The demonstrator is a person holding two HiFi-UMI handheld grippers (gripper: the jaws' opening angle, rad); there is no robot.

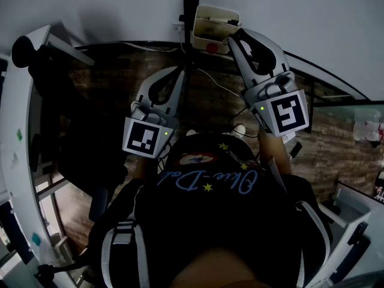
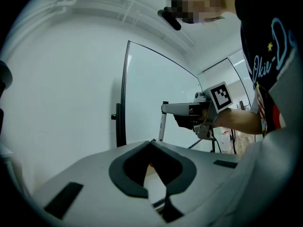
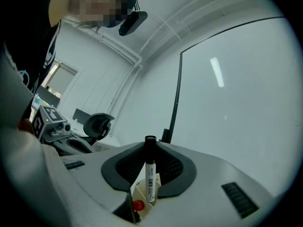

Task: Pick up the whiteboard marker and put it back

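Clamping the whiteboard marker (image 3: 150, 174) by its barrel, my right gripper (image 3: 150, 149) is holding it upright, black end up, just above the cream holder box (image 1: 211, 15). That box is hanging just beside the black-framed edge of the whiteboard (image 3: 236, 103), and a small red round thing (image 3: 138, 205) is lying in it. My left gripper (image 2: 151, 144) is hovering off to the left, well apart from the box, with its jaw tips meeting on nothing.
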